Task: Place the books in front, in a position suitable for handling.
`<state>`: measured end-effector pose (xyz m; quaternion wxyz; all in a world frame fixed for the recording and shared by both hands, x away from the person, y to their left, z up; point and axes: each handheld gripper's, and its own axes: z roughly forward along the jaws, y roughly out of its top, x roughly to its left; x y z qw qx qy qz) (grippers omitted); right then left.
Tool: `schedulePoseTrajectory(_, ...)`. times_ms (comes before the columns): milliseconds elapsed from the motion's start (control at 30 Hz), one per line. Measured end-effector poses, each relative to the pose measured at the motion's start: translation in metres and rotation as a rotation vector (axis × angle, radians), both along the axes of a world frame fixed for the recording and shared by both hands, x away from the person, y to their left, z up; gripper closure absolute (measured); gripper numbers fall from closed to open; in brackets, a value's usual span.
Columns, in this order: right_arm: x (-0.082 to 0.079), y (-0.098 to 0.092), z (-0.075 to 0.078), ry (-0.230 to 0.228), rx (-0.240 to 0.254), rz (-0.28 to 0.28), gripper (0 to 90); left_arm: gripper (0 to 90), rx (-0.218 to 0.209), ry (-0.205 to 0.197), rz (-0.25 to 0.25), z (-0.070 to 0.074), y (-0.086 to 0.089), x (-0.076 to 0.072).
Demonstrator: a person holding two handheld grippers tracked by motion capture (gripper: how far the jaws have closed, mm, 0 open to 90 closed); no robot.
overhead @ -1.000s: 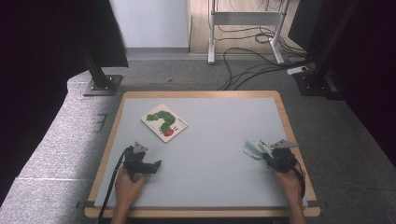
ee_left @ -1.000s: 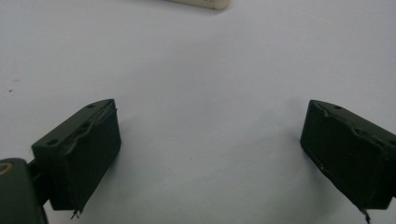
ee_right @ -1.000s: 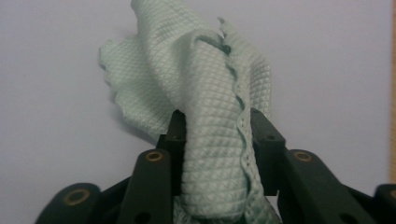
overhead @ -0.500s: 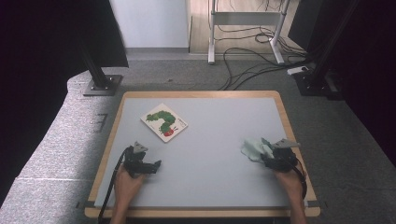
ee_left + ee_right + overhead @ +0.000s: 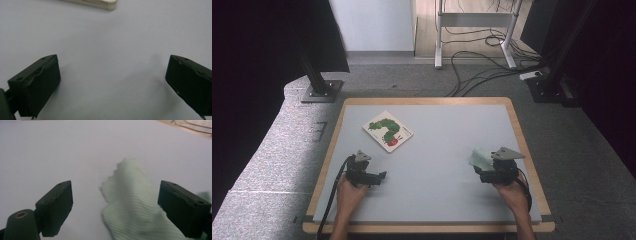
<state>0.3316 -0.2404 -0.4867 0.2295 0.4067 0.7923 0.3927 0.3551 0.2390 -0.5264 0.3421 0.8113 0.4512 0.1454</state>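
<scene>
**Right jaws spread over the green cloth**

Grey carpet and a tangle of black cables point(image 5: 482, 65) lie beyond the far edge, and in front of them sits the counter point(image 5: 447, 210), a pale grey top inside a wooden rim. Up near the far left corner a picture book point(image 5: 388, 130) lies flat, its cover showing a green caterpillar with a red head, set at an angle to the edges.

Over to the right edge now: the right hand-held gripper point(image 5: 484, 168) is held in the person's right hand point(image 5: 507, 191), roughly halfway along that edge. Its jaws have just been opening and stand wide apart. In the right gripper view the pale green ribbed cloth point(image 5: 135, 202) lies on the counter between the two black jaws, running up past their tips; the pads do not press on it. From above, the cloth point(image 5: 479, 157) shows just ahead of the gripper, towards the far side.

On the near left, the left hand-held gripper point(image 5: 371, 176) rests low on the counter in the left hand point(image 5: 349, 192), a black cable trailing back off the near edge. Its own view shows jaws spread wide with bare grey surface between them, and the book's cream edge point(image 5: 97, 3) at the top of the frame, well apart from the tips.
</scene>
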Motion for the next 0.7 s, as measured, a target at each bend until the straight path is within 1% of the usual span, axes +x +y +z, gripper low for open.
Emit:
schedulePoseTrajectory(100, 0.006, 0.013, -0.008, 0.023, -0.004, 0.035, 0.5, 0.0, -0.013, -0.032, 0.002, 0.001, 0.002, 0.001)
schedulePoseTrajectory(133, 0.008, 0.018, -0.010, 0.026, -0.008, 0.047, 0.0, 0.0, -0.019, -0.042, 0.003, 0.002, 0.003, 0.002)
schedulePoseTrajectory(167, 0.011, 0.023, -0.012, 0.021, -0.013, 0.064, 0.0, 0.0, -0.017, -0.028, -0.002, 0.004, 0.003, 0.004)
schedulePoseTrajectory(233, 0.016, 0.031, -0.015, 0.028, 0.001, 0.097, 0.0, 0.0, 0.016, -0.002, -0.015, 0.007, -0.001, 0.007)
schedulePoseTrajectory(267, 0.019, 0.035, -0.017, 0.037, 0.013, 0.110, 0.0, 0.0, 0.025, 0.006, -0.027, 0.008, -0.004, 0.009)
schedulePoseTrajectory(300, 0.023, 0.040, -0.019, 0.041, 0.013, 0.122, 0.0, 0.0, 0.026, 0.017, -0.037, 0.009, -0.006, 0.011)
schedulePoseTrajectory(367, 0.030, 0.050, -0.022, 0.053, 0.010, 0.141, 0.0, 0.0, 0.043, 0.014, -0.048, 0.011, -0.011, 0.015)
schedulePoseTrajectory(500, 0.044, 0.071, -0.025, 0.063, -0.013, 0.183, 0.0, 0.0, 0.034, -0.006, -0.053, 0.012, -0.014, 0.020)
schedulePoseTrajectory(600, 0.056, 0.086, -0.024, 0.059, -0.023, 0.204, 0.0, 0.0, 0.023, -0.016, -0.056, 0.014, -0.015, 0.024)
schedulePoseTrajectory(700, 0.068, 0.100, -0.023, 0.058, -0.030, 0.223, 0.0, 0.0, 0.021, -0.018, -0.057, 0.014, -0.016, 0.029)
